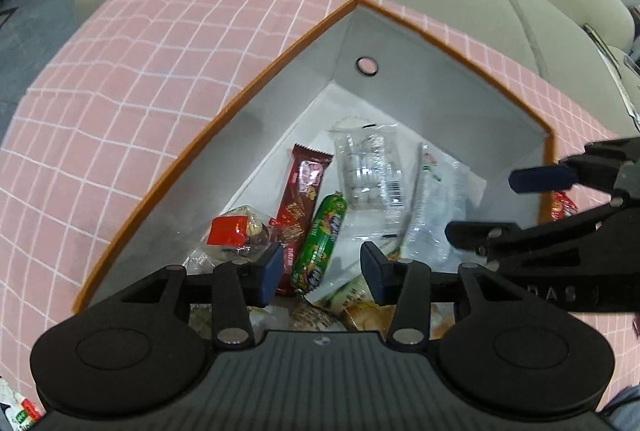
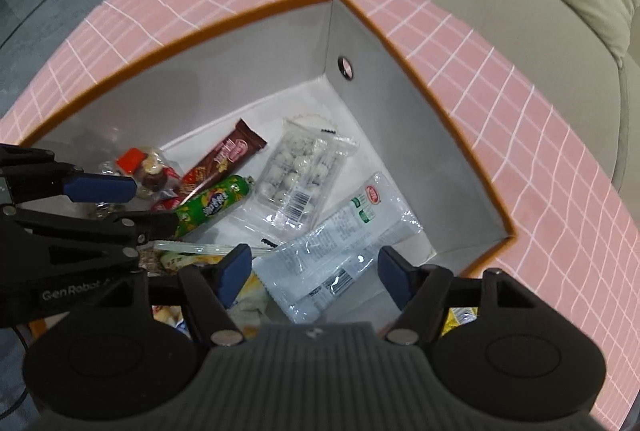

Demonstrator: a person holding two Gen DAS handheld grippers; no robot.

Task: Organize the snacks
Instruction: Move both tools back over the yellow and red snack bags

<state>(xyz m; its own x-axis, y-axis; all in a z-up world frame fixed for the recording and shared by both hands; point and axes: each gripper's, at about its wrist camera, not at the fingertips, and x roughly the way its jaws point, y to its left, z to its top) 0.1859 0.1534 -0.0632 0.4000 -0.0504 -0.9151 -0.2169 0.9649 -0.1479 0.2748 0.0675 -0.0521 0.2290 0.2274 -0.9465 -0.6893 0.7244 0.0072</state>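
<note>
A box [image 2: 420, 99] is set on a tablecloth [image 2: 520, 135], with a sofa [image 2: 480, 11] behind. In the box, a wafer bar [image 2: 224, 161] is laid left of a tray of sweets [image 2: 300, 171]; a sausage [image 2: 212, 205] lies before the bar, and a long packet [image 2: 344, 243] right of the tray.

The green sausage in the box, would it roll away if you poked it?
Probably, a little. The green sausage looks round like a tube, so a sideways nudge could roll it. Its wrapper looks shiny, so it may slip between the fingers. It lies against the brown bar, which would likely stop it rolling that way.
</note>
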